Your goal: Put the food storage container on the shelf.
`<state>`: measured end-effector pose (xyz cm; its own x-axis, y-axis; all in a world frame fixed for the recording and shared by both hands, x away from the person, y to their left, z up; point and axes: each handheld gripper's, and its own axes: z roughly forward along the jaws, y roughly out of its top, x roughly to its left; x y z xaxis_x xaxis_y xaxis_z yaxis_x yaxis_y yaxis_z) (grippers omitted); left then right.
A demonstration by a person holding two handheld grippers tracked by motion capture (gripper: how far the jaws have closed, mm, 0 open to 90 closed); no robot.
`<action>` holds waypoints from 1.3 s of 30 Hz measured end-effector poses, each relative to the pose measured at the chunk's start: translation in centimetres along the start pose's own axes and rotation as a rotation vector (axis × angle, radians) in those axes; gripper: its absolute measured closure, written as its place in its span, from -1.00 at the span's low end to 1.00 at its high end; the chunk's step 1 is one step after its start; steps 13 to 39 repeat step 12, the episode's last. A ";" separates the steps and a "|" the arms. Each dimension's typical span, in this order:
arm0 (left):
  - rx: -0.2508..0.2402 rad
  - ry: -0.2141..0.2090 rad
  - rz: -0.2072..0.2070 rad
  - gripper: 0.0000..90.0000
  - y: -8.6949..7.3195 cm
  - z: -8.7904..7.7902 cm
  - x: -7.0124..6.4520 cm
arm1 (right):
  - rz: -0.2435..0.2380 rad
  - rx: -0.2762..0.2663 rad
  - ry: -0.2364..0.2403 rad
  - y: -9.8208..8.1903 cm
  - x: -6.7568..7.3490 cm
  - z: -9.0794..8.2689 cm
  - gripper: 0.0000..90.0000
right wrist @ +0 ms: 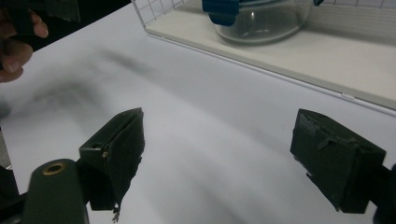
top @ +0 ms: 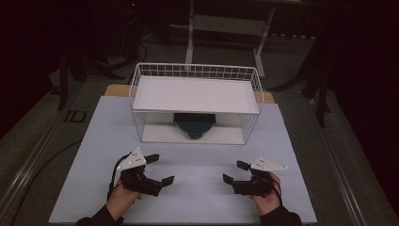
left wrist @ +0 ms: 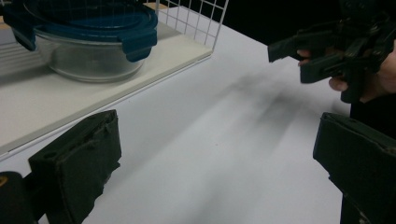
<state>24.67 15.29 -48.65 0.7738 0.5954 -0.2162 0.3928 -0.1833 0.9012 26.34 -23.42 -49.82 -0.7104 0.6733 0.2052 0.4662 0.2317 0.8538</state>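
A white wire rack [top: 195, 101] with two shelves stands at the back middle of the table. On its lower shelf sits a clear glass container with a blue clip lid [top: 194, 125] [left wrist: 88, 42] [right wrist: 261, 18]. My left gripper [top: 159, 168] rests open near the front left, jaws wide apart and empty [left wrist: 219, 158]. My right gripper [top: 236, 172] rests open near the front right, also empty [right wrist: 219, 154]. Both point inward toward each other and sit well short of the rack.
A light blue-white table top [top: 188, 188] spreads between the grippers and the rack. The rack's upper shelf [top: 195, 94] is bare. Dark floor, cables and a white frame stand beyond the table's far edge.
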 end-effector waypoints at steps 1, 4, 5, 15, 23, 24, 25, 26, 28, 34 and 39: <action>-0.001 0.000 0.000 -0.97 0.0 0.0 0.0 | 0.000 0.003 0.000 -0.1 -0.1 0.0 -0.61; -0.003 0.006 0.014 -0.97 0.1 0.0 -0.2 | -0.010 0.008 -0.012 -0.1 -0.2 0.2 -0.61; -0.004 0.006 0.021 -0.97 0.1 0.0 -0.1 | -0.010 0.009 -0.014 -0.1 -0.3 0.2 -0.61; -0.001 -0.003 0.019 -0.97 0.1 0.2 -0.3 | -0.008 0.017 -0.011 -0.2 -0.4 0.4 -0.61; -0.001 -0.003 0.019 -0.97 0.1 0.2 -0.3 | -0.008 0.017 -0.011 -0.2 -0.4 0.4 -0.61; -0.001 -0.003 0.019 -0.97 0.1 0.2 -0.3 | -0.008 0.017 -0.011 -0.2 -0.4 0.4 -0.61; -0.001 -0.003 0.019 -0.97 0.1 0.2 -0.3 | -0.008 0.017 -0.011 -0.2 -0.4 0.4 -0.61; -0.001 -0.003 0.019 -0.97 0.1 0.2 -0.3 | -0.008 0.017 -0.011 -0.2 -0.4 0.4 -0.61; -0.001 -0.003 0.019 -0.97 0.1 0.2 -0.3 | -0.008 0.017 -0.011 -0.2 -0.4 0.4 -0.61; -0.001 -0.003 0.019 -0.97 0.1 0.2 -0.3 | -0.008 0.017 -0.011 -0.2 -0.4 0.4 -0.61; -0.001 -0.003 0.019 -0.97 0.1 0.2 -0.3 | -0.008 0.017 -0.011 -0.2 -0.4 0.4 -0.61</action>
